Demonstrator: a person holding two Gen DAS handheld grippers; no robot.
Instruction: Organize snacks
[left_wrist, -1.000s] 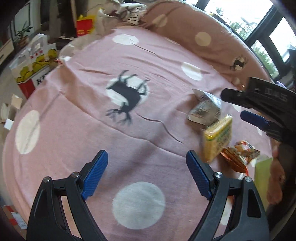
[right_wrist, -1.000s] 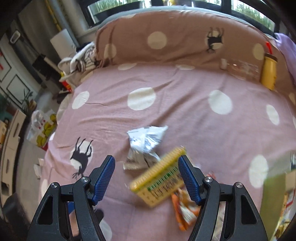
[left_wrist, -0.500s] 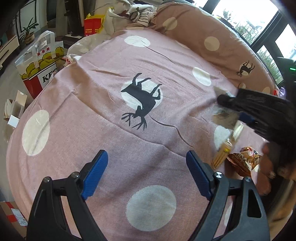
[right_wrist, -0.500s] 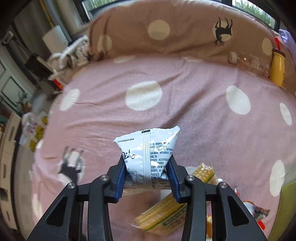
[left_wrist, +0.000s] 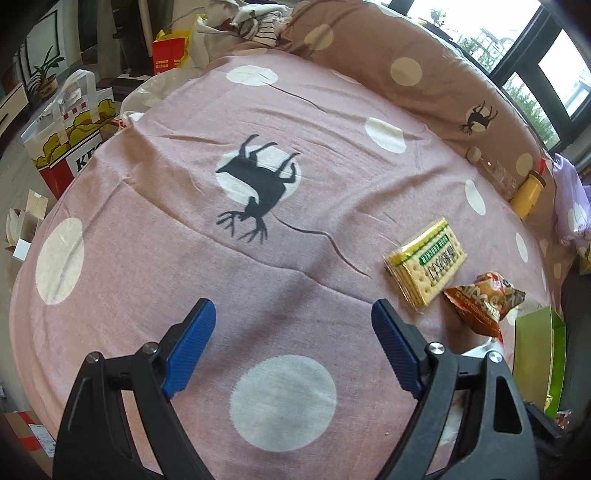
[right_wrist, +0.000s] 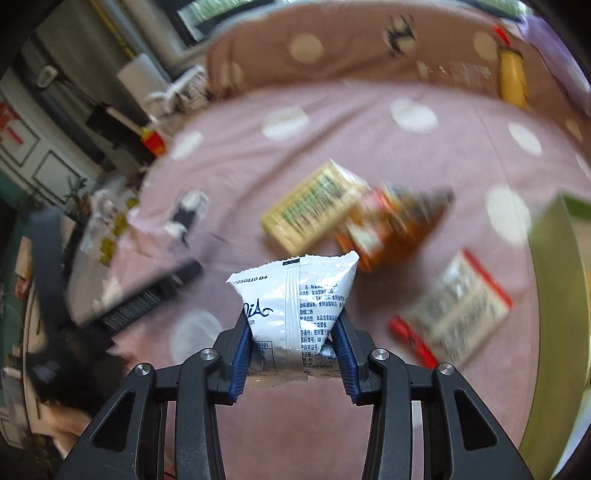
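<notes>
right gripper (right_wrist: 295, 350) clamps one white packet (right_wrist: 295, 310) above bed (left_wrist: 295, 288) | left gripper (left_wrist: 291, 343) wide, holding nothing | bed: one cracker pack (left_wrist: 424, 264), one orange bag (left_wrist: 484, 299) (touching), one red-edged packet (right_wrist: 452, 314)

White snack pouch (right_wrist: 295, 306) — crinkled foil, printed back seam facing the camera, upright, pinched at its lower half between two blue pads, off the bedspread.
Yellow cracker pack (left_wrist: 424, 266) — flat rectangular wrapper with green lettering, lying face up on the pink dotted bedspread (left_wrist: 258, 280).
Orange snack bag (left_wrist: 484, 299) — crumpled, lying just beside the cracker pack's near corner.
Red-edged packet (right_wrist: 454, 310) — flat, blurred, print unreadable, near the green box (right_wrist: 554, 295).
</notes>
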